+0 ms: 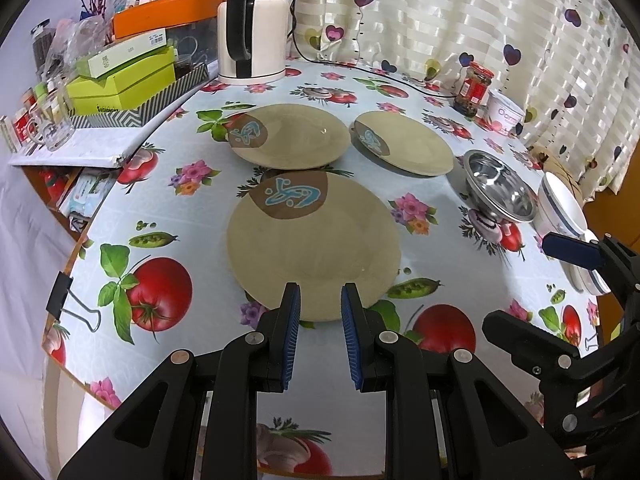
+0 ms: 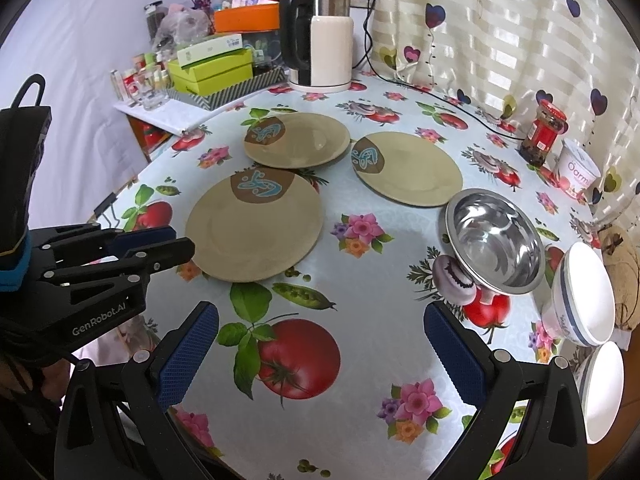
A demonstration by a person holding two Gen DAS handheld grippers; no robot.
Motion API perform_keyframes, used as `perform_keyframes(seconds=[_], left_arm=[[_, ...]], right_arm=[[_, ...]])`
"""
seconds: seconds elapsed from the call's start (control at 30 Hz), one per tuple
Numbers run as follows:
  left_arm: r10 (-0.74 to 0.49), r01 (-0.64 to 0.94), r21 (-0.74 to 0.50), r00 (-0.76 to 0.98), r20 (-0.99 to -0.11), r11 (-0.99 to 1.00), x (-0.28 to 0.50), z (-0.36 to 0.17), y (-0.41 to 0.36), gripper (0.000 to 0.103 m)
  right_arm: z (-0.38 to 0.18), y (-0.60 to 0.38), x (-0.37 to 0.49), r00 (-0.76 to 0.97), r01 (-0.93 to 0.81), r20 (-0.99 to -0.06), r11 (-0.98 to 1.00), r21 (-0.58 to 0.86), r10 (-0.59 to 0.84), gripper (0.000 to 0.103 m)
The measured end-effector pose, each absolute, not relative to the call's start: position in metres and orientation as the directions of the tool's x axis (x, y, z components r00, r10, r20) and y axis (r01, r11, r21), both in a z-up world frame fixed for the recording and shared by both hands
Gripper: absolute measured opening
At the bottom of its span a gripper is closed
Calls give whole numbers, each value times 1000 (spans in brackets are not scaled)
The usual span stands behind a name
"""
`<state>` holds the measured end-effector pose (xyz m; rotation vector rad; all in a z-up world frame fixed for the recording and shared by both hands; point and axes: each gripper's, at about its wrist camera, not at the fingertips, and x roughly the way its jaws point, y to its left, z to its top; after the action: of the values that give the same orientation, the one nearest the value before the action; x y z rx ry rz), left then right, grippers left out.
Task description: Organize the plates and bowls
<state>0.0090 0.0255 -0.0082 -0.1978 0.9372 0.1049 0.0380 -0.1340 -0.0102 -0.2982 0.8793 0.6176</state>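
While hanging low over the near edge of the table (image 1: pixel 120 360), left gripper (image 1: pixel 320 304) sits partly open, with a small gap between the blue pads (image 1: pixel 294 320), holding nothing. Just above the near rim of the big plate (image 1: pixel 312 240), though touching or not cannot be told. Looks hard, flat and smooth, so likely slippery and easy to break; best pinched at the rim, one pad over and one under. Off to the side, right gripper (image 2: pixel 320 340) spread wide, empty, over a tomato picture. Farther back, two more plates (image 1: pixel 288 136) (image 1: pixel 404 142), the left one just beside the big plate, maybe touching. Right of those, steel bowl (image 2: pixel 496 240), light and tough. White bowls (image 2: pixel 584 292) (image 2: pixel 604 392) at the right edge, breakable.
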Motion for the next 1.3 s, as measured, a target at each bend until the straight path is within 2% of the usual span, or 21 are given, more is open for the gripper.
perform_keyframes(seconds=[0.2, 0.33, 0.5, 0.7, 0.83, 1.13, 1.3], left_arm=[[6, -189, -130, 588, -809, 973, 15, -11, 34, 22], [-5, -199, -150, 586, -810, 968, 23, -12, 44, 22], [3, -217, -156, 591, -807, 964, 35, -12, 60, 22], [6, -223, -159, 598, -802, 962, 54, -13, 81, 22], [12, -229, -158, 601, -799, 960, 68, -13, 94, 22], [25, -235, -151, 612, -791, 960, 108, -13, 119, 22], [9, -240, -172, 606, -795, 955, 128, -19, 131, 22]], right_arm=[[-11, -124, 48, 476, -622, -793, 783, 2, 380, 101], [-11, -115, 60, 461, -632, -801, 775, 6, 382, 94], [-9, -101, 76, 456, -643, -803, 766, 1, 383, 89], [-10, -84, 99, 434, -657, -811, 754, 13, 392, 79], [-11, -73, 117, 422, -656, -813, 754, 33, 402, 67], [-18, -49, 160, 391, -653, -825, 754, 63, 407, 47], [-23, -40, 181, 378, -644, -827, 760, 89, 417, 46]])
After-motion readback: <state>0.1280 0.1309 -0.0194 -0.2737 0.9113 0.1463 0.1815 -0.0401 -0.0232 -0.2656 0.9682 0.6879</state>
